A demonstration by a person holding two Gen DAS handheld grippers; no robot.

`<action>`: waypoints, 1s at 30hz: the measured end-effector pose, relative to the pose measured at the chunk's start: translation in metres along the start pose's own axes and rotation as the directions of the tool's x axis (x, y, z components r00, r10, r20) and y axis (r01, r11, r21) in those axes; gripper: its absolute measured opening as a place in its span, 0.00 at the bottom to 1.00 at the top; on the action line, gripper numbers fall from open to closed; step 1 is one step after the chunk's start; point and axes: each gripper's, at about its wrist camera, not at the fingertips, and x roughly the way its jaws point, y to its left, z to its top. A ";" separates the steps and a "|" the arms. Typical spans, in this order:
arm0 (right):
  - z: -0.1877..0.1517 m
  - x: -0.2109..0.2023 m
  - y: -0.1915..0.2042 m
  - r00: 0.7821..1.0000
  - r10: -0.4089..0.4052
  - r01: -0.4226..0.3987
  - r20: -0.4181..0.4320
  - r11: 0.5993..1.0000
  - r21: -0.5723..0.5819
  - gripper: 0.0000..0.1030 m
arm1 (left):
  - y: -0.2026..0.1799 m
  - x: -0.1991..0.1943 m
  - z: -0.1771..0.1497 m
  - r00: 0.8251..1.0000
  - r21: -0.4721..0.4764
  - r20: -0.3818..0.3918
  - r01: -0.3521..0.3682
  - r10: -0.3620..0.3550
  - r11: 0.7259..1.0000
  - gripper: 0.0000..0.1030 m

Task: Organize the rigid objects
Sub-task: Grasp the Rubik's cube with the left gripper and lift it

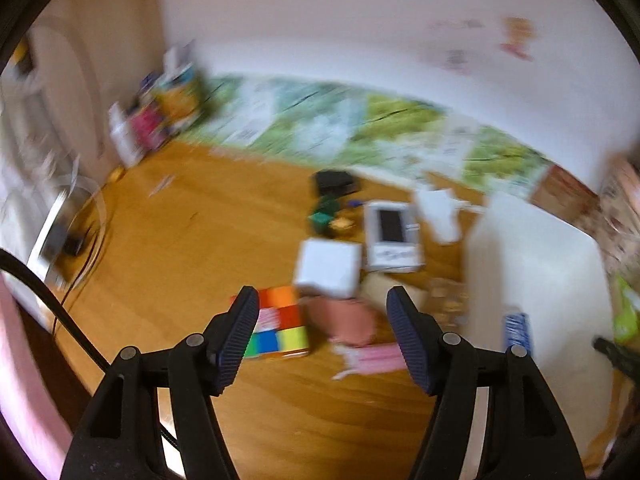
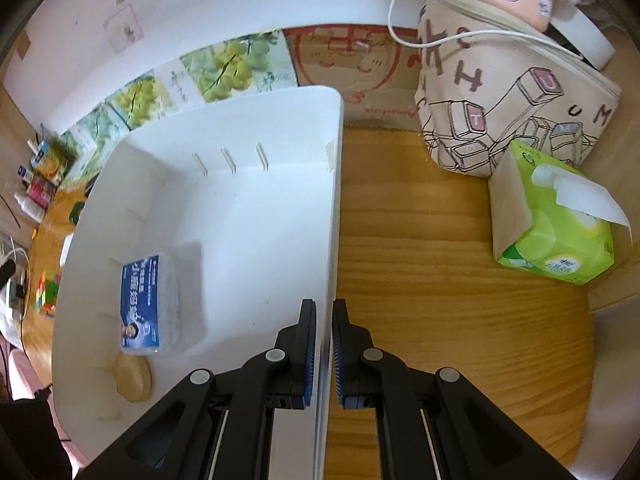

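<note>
Only at right wrist: tissue pack [image 2: 554, 236]

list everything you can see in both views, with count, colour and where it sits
storage bin: 1, white, on the wooden table; right gripper clamps its side wall
plastic box: 1, clear with blue label, inside the bin
oval object: 1, tan, inside the bin beside the box
tissue pack: 1, green, on the table right of the bin
pouch: 1, beige with letter print, behind the tissues
puzzle cube: 1, multicoloured, on the table left of the bin
white box: 1, behind the cube
pink items: blurred, count unclear, beside the cube
left gripper: 1, black, open, empty
right gripper: 1, black, shut on the bin wall
</note>
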 end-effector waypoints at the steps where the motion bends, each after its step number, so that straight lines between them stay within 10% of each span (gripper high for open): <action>1: -0.001 0.000 0.000 1.000 -0.001 0.001 0.006 1.000 0.005 0.08 | 0.009 0.006 0.000 1.000 -0.044 -0.026 -0.002 0.001 0.999 0.68; 10: -0.005 -0.006 -0.001 1.000 -0.004 0.003 0.023 1.000 0.013 0.08 | 0.054 0.041 -0.001 0.985 -0.294 -0.166 -0.006 -0.045 0.956 0.80; 23: -0.012 -0.009 0.000 0.999 -0.005 0.006 -0.033 1.000 0.020 0.08 | 0.048 0.079 -0.007 0.946 -0.274 -0.324 -0.101 0.007 0.956 0.84; 30: -0.017 -0.008 -0.001 0.998 -0.006 0.008 -0.063 0.999 0.032 0.08 | 0.049 0.086 -0.009 0.934 -0.286 -0.356 -0.084 -0.024 0.954 0.64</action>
